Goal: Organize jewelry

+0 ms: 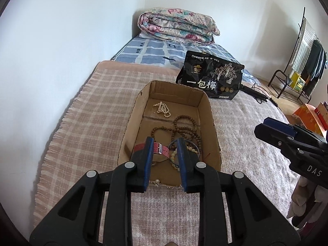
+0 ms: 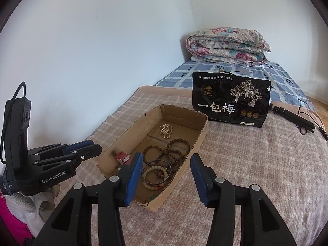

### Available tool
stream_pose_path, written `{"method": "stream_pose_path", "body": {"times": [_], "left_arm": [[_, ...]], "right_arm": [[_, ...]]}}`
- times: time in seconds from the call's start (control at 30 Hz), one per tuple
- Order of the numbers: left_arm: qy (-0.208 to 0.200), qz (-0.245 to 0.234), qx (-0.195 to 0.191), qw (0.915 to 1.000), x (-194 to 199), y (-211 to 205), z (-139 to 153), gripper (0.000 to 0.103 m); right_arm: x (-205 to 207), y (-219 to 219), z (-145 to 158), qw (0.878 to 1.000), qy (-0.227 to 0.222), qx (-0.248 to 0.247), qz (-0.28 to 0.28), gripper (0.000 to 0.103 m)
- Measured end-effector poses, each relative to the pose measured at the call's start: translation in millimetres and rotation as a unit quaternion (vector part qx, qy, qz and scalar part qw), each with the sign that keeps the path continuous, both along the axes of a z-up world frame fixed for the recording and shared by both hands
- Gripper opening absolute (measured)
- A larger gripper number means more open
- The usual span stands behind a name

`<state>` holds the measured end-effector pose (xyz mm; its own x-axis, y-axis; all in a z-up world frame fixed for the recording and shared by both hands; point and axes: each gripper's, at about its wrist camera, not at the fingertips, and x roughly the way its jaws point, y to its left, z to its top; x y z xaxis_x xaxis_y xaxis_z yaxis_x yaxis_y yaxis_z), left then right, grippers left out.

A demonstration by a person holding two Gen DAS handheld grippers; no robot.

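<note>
- the cardboard box (image 1: pixel 207 110) is a shallow, open-topped tray of plain brown card with rough-cut walls; it lies flat on the bed's checked pink blanket (image 1: pixel 82 106).
- its long axis runs from near to far in the left wrist view, with one short end just under the left gripper (image 1: pixel 165 164); in the right wrist view the same box (image 2: pixel 202 131) runs slantwise from near right to far left.
- in its far part lies a small heap of cream pearl beads (image 1: pixel 162 109), apart from the rest.
- in the middle, several loops of brown wooden beads (image 1: pixel 185 130) overlap in a loose tangle.
- at the near end a red watch strap (image 1: pixel 162 150) lies crosswise to the box, left of a thin dark bangle (image 2: pixel 156 171) that rings some pale bead bracelets (image 2: pixel 150 181).
- the left gripper hovers over the near end with its jaws parted a little and nothing between them.
- the right gripper (image 2: pixel 166 176) hangs above the near right corner of the box, jaws spread wide, holding nothing.
- beyond the box stands a black snack bag (image 1: pixel 211 75) with white characters; farther off a folded floral quilt (image 1: pixel 176 25) rests on a blue checked sheet (image 1: pixel 147 52).
</note>
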<state>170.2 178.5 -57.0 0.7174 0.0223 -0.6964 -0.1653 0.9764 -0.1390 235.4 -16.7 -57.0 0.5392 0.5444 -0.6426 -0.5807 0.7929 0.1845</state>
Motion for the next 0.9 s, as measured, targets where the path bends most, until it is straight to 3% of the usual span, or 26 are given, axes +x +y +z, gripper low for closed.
{"method": "stream_pose_path", "body": {"times": [0.2,0.53,0.57,0.63,0.77,0.83,0.9], "left_arm": [[-0.017,-0.002,0.018,0.9997,-13.2,-13.7,13.0,0.022],[-0.042,-0.003,0.044,0.9981,-36.6,-32.3,27.7,0.023],[-0.044,-0.004,0.046,0.998,-38.5,-34.1,29.1,0.026],[-0.05,-0.005,0.049,0.9975,-44.6,-39.0,33.0,0.047],[-0.064,-0.012,0.057,0.9963,-55.3,-50.1,41.7,0.052],[-0.069,-0.013,0.061,0.9957,-59.6,-55.9,45.6,0.066],[-0.075,-0.013,0.06,0.9953,-63.2,-59.3,49.3,0.073]], "right_arm": [[-8.5,-16.5,8.4,1.0,-0.009,-0.001,-0.011,0.051],[-24.4,-51.8,15.8,0.999,-0.022,-0.011,-0.034,0.061],[-26.1,-55.4,16.7,0.999,-0.025,-0.013,-0.037,0.062],[-28.7,-62.3,18.9,0.999,-0.03,-0.017,-0.042,0.063],[-34.8,-76.0,23.6,0.998,-0.036,-0.016,-0.055,0.073],[-36.6,-81.5,25.7,0.997,-0.038,-0.015,-0.062,0.078],[-39.0,-88.1,27.1,0.997,-0.039,-0.013,-0.069,0.083]]}}
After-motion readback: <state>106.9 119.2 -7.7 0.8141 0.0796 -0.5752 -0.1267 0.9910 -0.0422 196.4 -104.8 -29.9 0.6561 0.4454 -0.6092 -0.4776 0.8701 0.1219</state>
